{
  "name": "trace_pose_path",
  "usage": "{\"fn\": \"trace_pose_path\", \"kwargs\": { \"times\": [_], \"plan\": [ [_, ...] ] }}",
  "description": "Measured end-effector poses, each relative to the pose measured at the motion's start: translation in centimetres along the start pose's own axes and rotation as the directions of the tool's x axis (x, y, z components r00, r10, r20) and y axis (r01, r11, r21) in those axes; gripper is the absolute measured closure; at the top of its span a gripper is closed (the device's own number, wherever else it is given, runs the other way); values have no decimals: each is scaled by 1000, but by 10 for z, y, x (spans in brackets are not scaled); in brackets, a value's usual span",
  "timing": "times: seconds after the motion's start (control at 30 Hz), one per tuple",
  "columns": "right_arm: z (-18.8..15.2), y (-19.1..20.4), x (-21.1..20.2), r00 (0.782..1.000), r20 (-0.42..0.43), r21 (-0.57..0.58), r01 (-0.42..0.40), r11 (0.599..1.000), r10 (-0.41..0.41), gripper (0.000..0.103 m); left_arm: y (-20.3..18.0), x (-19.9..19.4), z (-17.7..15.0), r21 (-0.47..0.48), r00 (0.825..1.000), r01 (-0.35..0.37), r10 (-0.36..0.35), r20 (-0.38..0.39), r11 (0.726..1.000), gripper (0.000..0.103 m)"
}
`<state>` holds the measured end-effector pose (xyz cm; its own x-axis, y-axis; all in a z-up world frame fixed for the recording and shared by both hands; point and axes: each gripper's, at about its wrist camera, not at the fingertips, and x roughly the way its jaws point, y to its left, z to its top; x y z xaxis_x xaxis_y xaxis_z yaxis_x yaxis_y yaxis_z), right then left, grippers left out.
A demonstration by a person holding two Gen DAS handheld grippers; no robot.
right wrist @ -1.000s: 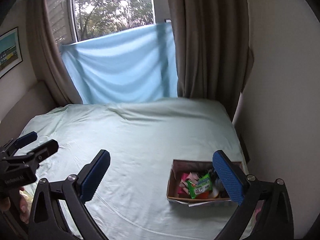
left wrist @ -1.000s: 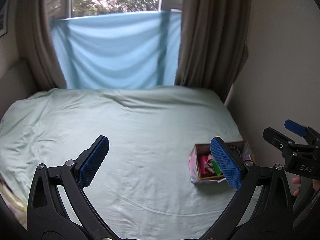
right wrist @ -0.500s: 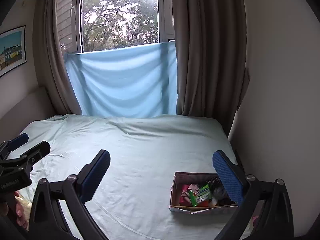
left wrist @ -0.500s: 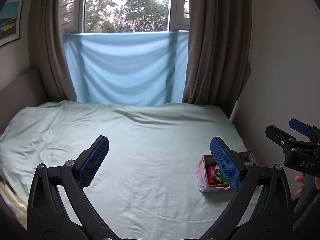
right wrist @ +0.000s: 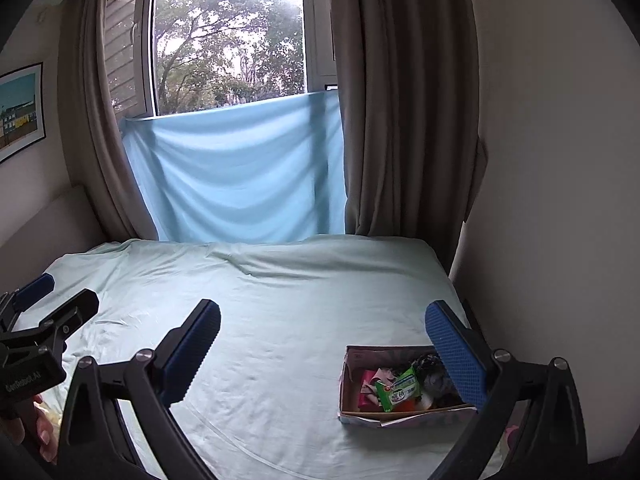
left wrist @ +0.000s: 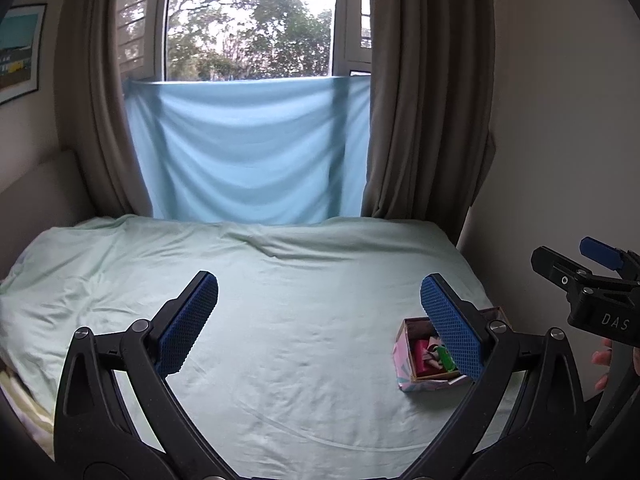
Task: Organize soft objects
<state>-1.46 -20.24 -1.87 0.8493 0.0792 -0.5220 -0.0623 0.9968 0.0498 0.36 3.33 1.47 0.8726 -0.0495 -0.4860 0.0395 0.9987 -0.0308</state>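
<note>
The box sits near the bed's right edge, toward its near corner, packed with soft bits including a green packet. Left tongs gape wide, holding nothing, above the sheet; right tongs wide apart too, empty, right pad overlapping the box.

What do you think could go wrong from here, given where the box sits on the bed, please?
The box sits on the soft bed sheet near the bed's right edge by the wall, so a nudge could tip it or push it off. Its contents, with the green packet on top, look heaped, so a grasp may drag neighbours out. Both the left gripper and right gripper are open.
</note>
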Motion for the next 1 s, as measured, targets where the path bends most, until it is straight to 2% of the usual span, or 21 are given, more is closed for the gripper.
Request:
{"fn": "trace_pose_path", "kwargs": {
  "times": [1.0],
  "plan": [
    [2,0,-6,999,-3,13,51,999,-51,1,-6,0,3,21,1000,14,-14,0,1000,2]
  ]
}}
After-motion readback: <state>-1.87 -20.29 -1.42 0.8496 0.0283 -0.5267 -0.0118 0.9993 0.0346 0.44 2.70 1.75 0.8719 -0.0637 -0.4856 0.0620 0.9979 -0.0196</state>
